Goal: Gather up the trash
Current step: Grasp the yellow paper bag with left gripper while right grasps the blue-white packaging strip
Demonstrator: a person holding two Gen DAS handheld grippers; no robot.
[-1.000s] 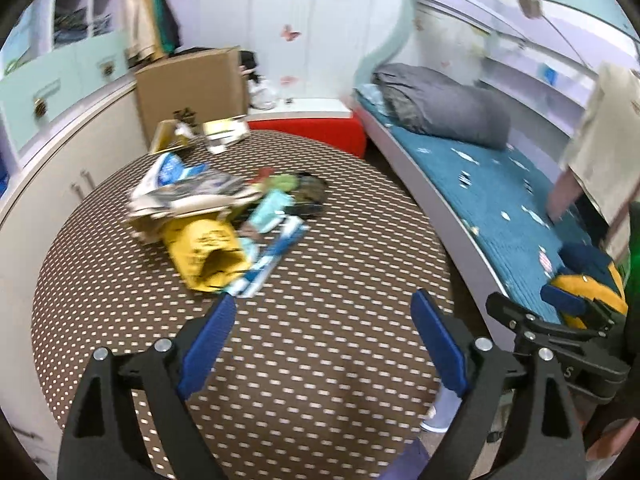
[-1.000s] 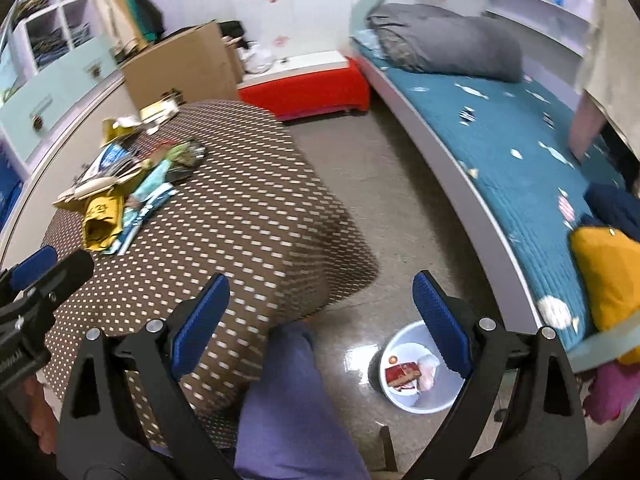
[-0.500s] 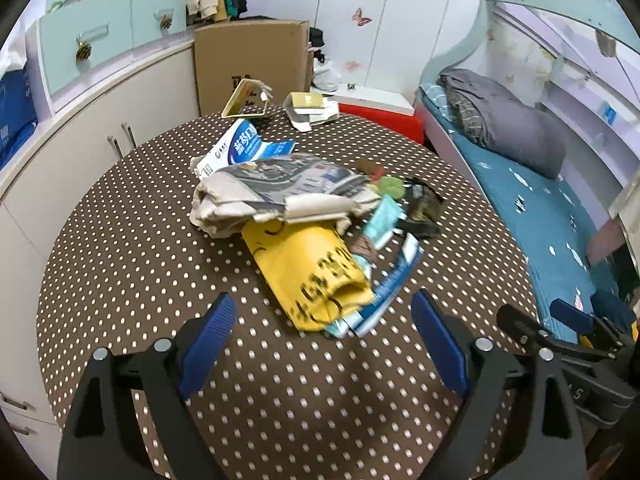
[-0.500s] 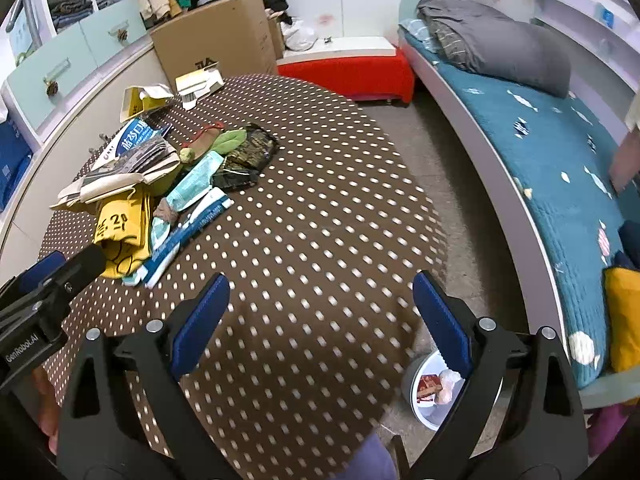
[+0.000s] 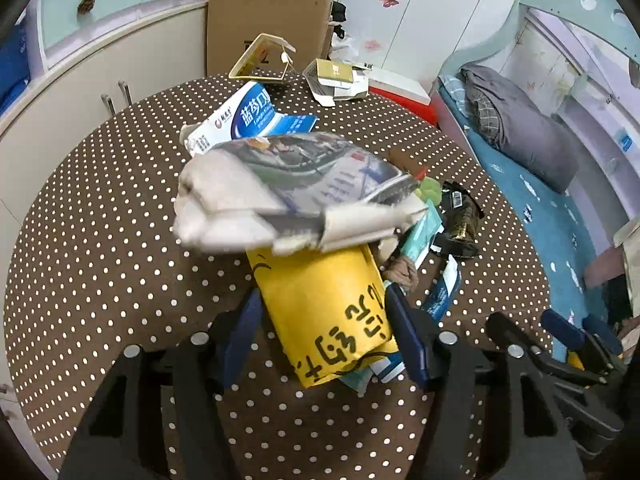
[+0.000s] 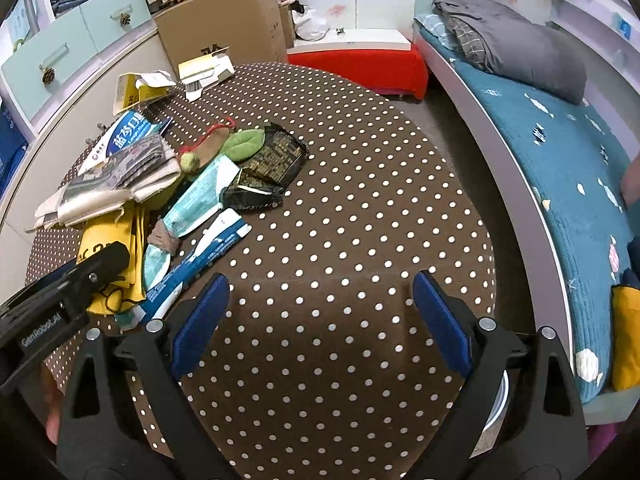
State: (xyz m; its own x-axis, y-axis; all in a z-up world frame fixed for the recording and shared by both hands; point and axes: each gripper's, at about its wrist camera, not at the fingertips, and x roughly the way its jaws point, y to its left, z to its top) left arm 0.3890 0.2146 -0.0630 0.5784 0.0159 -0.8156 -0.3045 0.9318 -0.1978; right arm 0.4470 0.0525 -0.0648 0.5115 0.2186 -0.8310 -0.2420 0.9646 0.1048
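Observation:
A heap of trash lies on the round brown dotted table [image 5: 100,220]: a folded newspaper bundle [image 5: 288,196], a blue-and-white carton [image 5: 248,120], a black wrapper [image 5: 460,216], a teal packet [image 6: 204,192] and a yellow bag [image 5: 328,312] with black writing. My left gripper [image 5: 323,300] straddles the near end of the yellow bag. Its jaws are closing, with the flat, uncrumpled bag between the blue pads. Over bare tablecloth to the right of the heap, my right gripper [image 6: 320,280] stands open with nothing between its fingers.
Two torn yellow cartons [image 5: 264,56] lie at the table's far edge before a cardboard box [image 5: 268,28]. Cabinets [image 5: 80,64] curve along the left. A bed [image 6: 560,152] runs along the right, with a red bench [image 6: 360,64] beyond. A white bucket rim [image 6: 498,404] shows below the table.
Both grippers have swung left and down over the table. The left one came in over the heap and its jaws narrowed around the yellow bag. The right one stayed wide.

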